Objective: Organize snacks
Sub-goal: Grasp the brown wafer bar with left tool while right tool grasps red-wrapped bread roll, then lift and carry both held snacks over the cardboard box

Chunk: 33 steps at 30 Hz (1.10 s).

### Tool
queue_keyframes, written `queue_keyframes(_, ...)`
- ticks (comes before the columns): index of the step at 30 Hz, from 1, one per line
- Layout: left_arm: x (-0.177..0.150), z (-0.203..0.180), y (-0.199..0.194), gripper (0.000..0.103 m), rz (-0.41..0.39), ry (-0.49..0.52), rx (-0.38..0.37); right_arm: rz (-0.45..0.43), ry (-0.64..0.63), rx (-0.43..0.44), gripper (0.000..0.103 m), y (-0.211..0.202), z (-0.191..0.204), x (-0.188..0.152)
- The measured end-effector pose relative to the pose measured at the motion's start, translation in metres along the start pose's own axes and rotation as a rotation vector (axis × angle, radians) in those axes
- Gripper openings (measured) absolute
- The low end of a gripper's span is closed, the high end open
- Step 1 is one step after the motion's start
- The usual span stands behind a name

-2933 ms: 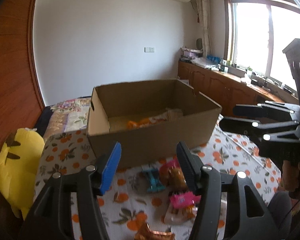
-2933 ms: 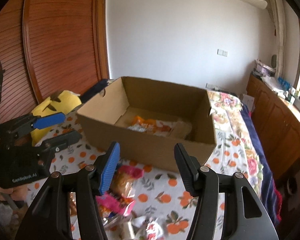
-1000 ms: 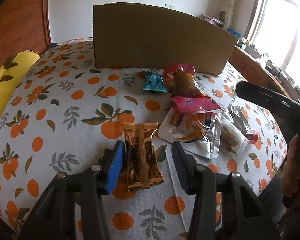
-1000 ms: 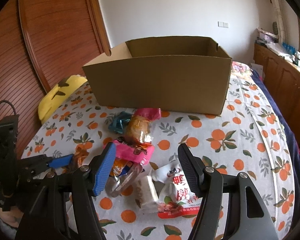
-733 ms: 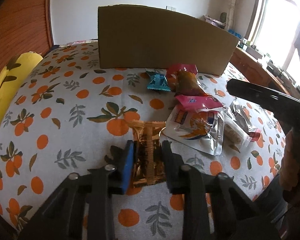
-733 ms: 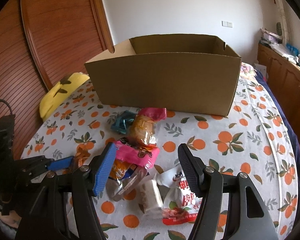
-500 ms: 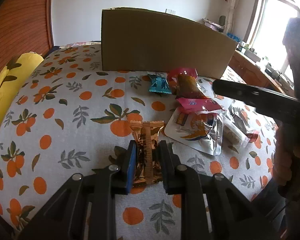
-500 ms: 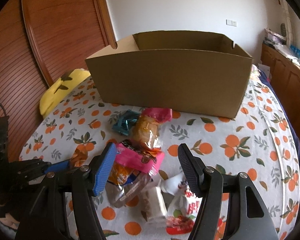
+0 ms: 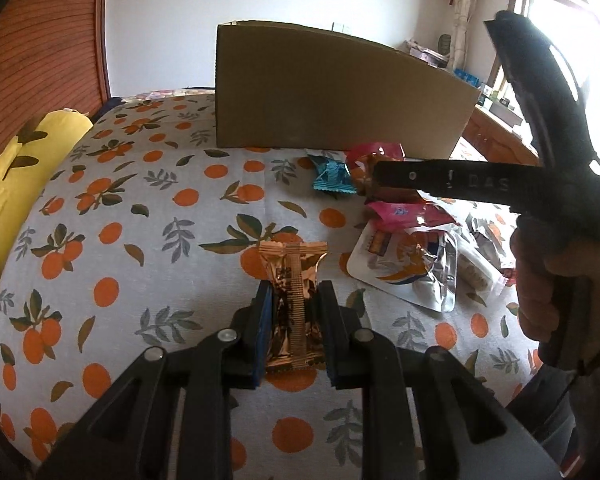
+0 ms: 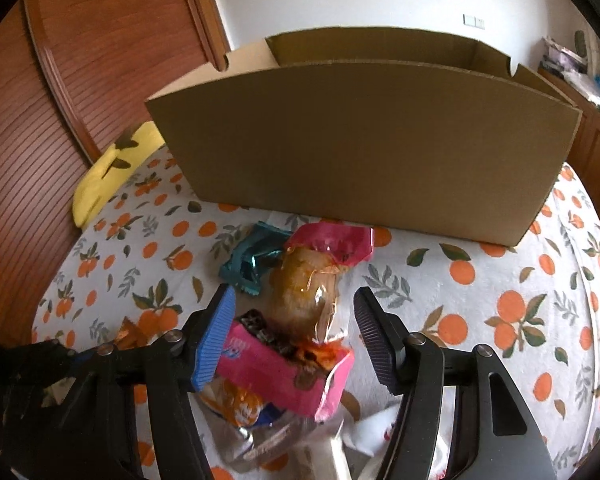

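The left gripper (image 9: 293, 312) pinched a copper-foil snack (image 9: 292, 296) between its pads on the orange-print cloth (image 9: 100, 240), its printing too small to read. The right gripper (image 10: 296, 332) stood spread, closing slightly, around a clear-wrapped bun (image 10: 304, 296) and pink packet (image 10: 276, 364), its pads touching neither; the cardboard box (image 10: 364, 140) stood beyond; the packet's writing was unreadable

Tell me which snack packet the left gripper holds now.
The copper-gold packet, lying alone near the left gripper, which is shut on it; the other snacks lie apart, unheld.
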<state>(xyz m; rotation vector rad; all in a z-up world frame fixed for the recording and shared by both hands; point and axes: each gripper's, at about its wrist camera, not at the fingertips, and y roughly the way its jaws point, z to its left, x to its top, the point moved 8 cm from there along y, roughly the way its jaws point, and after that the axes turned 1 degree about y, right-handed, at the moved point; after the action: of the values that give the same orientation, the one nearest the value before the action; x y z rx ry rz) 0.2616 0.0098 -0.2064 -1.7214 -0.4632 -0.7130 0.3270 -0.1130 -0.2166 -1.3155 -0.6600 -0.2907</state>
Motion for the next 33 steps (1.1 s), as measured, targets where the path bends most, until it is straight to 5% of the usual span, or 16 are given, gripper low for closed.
queue_keyframes(19, -0.003, 0.005, 0.005, 0.02, -0.007, 0.006, 0.015, 0.048, -0.043, -0.072, 0.051, 0.024, -0.003, -0.003)
queue_keyframes(33, 0.0, -0.002, -0.003, 0.02, -0.013, -0.013, -0.003, -0.001, -0.035, -0.031, 0.042, 0.001, 0.001, -0.006)
